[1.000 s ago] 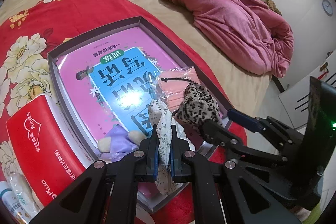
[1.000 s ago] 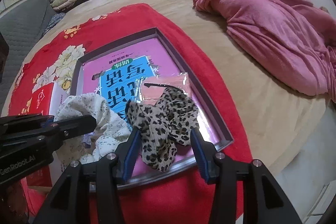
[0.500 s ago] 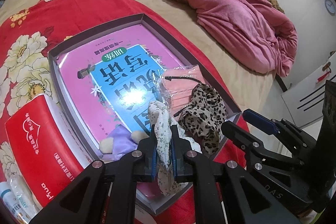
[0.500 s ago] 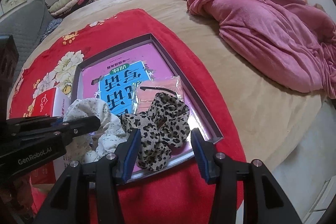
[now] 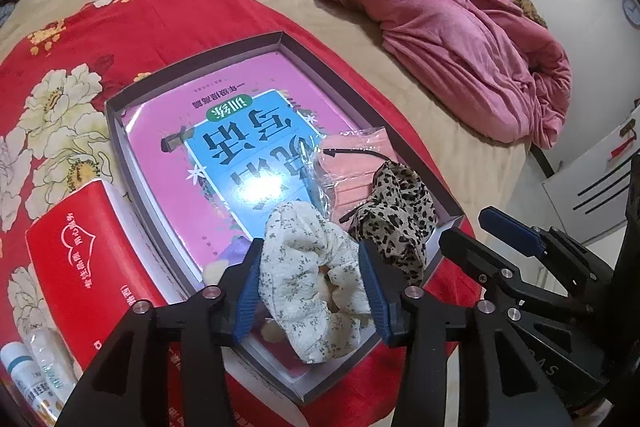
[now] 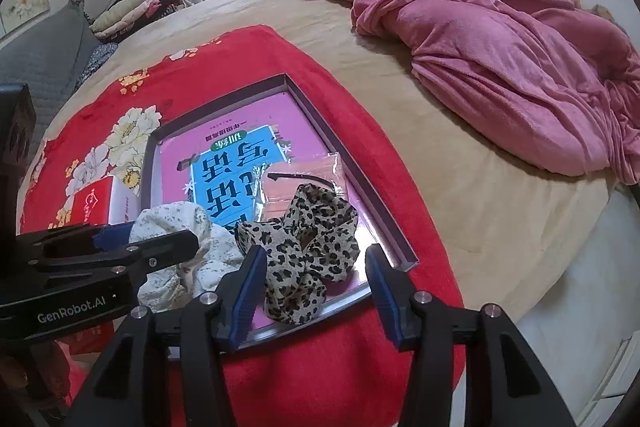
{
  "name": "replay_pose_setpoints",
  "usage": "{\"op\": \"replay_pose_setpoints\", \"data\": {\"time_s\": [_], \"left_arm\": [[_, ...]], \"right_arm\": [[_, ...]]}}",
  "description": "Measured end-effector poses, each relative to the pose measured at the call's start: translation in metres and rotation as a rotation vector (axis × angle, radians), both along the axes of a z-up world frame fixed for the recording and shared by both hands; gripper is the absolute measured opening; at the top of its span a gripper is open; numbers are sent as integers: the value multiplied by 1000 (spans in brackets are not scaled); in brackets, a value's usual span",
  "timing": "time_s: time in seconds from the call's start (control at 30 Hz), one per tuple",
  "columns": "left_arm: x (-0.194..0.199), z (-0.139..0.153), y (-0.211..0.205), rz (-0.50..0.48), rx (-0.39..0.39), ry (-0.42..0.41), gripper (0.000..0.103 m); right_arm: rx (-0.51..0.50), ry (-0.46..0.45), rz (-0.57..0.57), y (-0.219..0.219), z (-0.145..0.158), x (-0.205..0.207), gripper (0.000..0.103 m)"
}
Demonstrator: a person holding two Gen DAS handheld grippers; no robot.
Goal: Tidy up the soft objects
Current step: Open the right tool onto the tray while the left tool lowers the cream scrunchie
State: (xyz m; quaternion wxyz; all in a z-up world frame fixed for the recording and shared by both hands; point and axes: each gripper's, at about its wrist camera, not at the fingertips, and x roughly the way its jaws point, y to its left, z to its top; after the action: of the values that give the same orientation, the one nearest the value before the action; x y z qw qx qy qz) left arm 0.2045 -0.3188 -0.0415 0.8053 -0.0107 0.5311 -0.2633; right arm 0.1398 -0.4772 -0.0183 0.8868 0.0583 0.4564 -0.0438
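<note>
Both of my grippers hang over the near end of a shallow grey tray (image 5: 120,131) that sits on a red floral cloth (image 5: 132,15) spread across the bed. My left gripper (image 5: 310,279) has just been opening: its blue pads now stand apart on either side of the white floral scrunchie (image 5: 308,267), which lies loose between them in the near corner of the tray, apparently free of both pads. My right gripper (image 6: 316,281) also has its jaws spread, and the leopard-print scrunchie (image 6: 308,247) rests between the fingers on the tray floor, untouched by either pad; in the left wrist view this same scrunchie (image 5: 396,211) lies just beside the white one, toward the tray's right wall. Both scrunchies lie on a pink and blue book (image 5: 224,131) that fills the tray, and behind them is a clear packet of pink masks (image 5: 352,155). A red tissue pack (image 5: 84,247) lies against the tray's left wall. A crumpled pink blanket (image 6: 500,39) lies well apart, farther up the tan bedsheet (image 6: 480,195).
</note>
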Motion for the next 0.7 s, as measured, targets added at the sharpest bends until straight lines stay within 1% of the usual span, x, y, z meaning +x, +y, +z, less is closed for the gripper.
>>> {"op": "replay_pose_setpoints", "data": {"time_s": [0.07, 0.17, 0.27, 0.4, 0.7], "left_arm": [[-1, 2, 0, 2, 9, -7, 58], [-3, 5, 2, 2, 14, -14, 61], [-5, 10, 3, 8, 23, -24, 68], [-7, 17, 8, 26, 34, -40, 74], [-20, 33, 22, 46, 49, -73, 77]], "right_arm": [[0, -1, -2, 0, 0, 0, 52], [-8, 2, -7, 0, 1, -2, 57], [-2, -3, -19, -2, 2, -3, 58], [2, -7, -30, -3, 5, -5, 59], [-1, -24, -52, -2, 16, -13, 61]]}}
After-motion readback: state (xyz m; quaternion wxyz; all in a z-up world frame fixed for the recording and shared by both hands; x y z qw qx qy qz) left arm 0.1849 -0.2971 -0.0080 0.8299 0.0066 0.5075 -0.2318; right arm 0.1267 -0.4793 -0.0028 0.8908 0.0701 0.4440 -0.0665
